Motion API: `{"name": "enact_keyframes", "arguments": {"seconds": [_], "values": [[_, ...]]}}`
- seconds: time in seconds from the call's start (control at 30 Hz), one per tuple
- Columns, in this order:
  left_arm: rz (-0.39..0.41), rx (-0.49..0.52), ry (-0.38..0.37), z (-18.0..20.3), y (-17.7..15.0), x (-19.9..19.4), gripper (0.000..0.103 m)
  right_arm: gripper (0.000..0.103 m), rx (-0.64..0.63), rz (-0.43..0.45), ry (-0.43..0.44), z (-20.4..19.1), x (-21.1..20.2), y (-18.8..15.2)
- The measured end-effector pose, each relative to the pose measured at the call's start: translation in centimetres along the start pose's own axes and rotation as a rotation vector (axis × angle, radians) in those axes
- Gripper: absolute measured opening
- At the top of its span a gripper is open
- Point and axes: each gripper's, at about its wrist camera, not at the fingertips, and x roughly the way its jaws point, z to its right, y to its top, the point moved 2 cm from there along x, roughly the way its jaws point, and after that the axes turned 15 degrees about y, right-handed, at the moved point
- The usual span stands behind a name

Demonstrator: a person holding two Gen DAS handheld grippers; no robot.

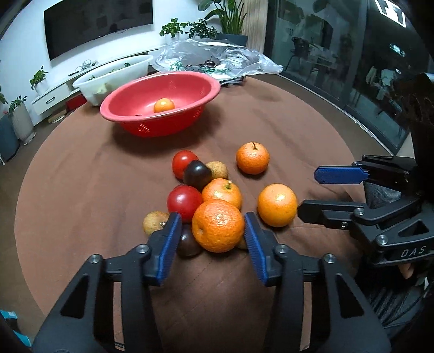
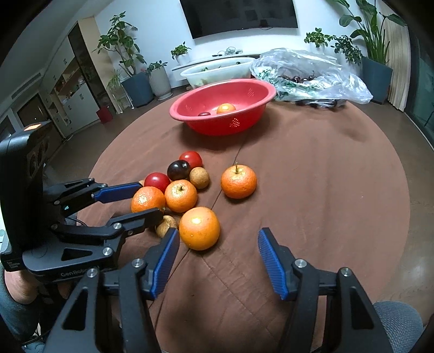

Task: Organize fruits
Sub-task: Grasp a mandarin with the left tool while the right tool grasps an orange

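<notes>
Brown-clothed round tabletop (image 1: 284, 114) in a living room with a wall television (image 2: 238, 16) and potted plants.

Landmark: red colander bowl (image 1: 162, 108) at the far side. Inside it, one orange (image 1: 163, 105) and one dark plum (image 2: 204, 114). Behind it, a white basin (image 1: 114, 76) and a clear plastic bag (image 1: 217, 58) of dark cherries.

Fruit pile on the cloth, nearer than the bowl: two red tomatoes, dark plums, small tan longans, several oranges. One stemmed orange (image 1: 252, 158) sits apart to the right of the pile; another orange (image 1: 276, 205) lies just beside the pile.

Left gripper (image 1: 213, 236): jaws apart, flanking the nearest orange (image 1: 217, 225); whether the pads touch it cannot be told.

Right gripper (image 2: 218, 260): jaws wide apart, holding nothing, over bare cloth beside the pile.
</notes>
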Motion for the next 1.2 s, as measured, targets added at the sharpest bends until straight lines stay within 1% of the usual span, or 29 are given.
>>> {"name": "enact_keyframes", "arguments": {"seconds": [0.1,0.17,0.33,0.67,0.8,0.93,1.0,1.2], "values": [[0.001,-0.008,-0.012,-0.2,0.0,0.0,0.043,0.063,0.0,-0.006,0.003,-0.1,0.1,-0.1],[0.005,-0.019,-0.03,-0.3,0.0,0.0,0.036,0.062,-0.001,-0.009,0.005,-0.1,0.2,0.0],[0.009,-0.034,-0.046,-0.4,-0.1,-0.2,0.036,0.06,-0.006,-0.014,0.015,-0.4,0.6,0.2],[0.021,-0.095,-0.079,-1.8,-1.1,-1.5,0.036,0.056,0.005,-0.059,0.017,-0.2,2.5,0.7],[0.027,-0.114,-0.082,-2.4,-1.6,-2.1,0.036,0.052,0.014,-0.07,0.025,-0.1,3.1,1.0],[0.036,-0.132,-0.081,-2.9,-1.7,-2.4,0.036,0.044,-0.004,-0.106,0.019,-0.4,3.9,0.9],[0.04,-0.134,-0.081,-3.0,-1.7,-2.5,0.036,0.041,-0.004,-0.108,0.021,-0.4,4.0,0.9],[0.046,-0.15,-0.078,-3.7,-1.6,-2.6,0.036,0.04,0.022,-0.096,0.04,-0.2,3.6,0.8]]}}
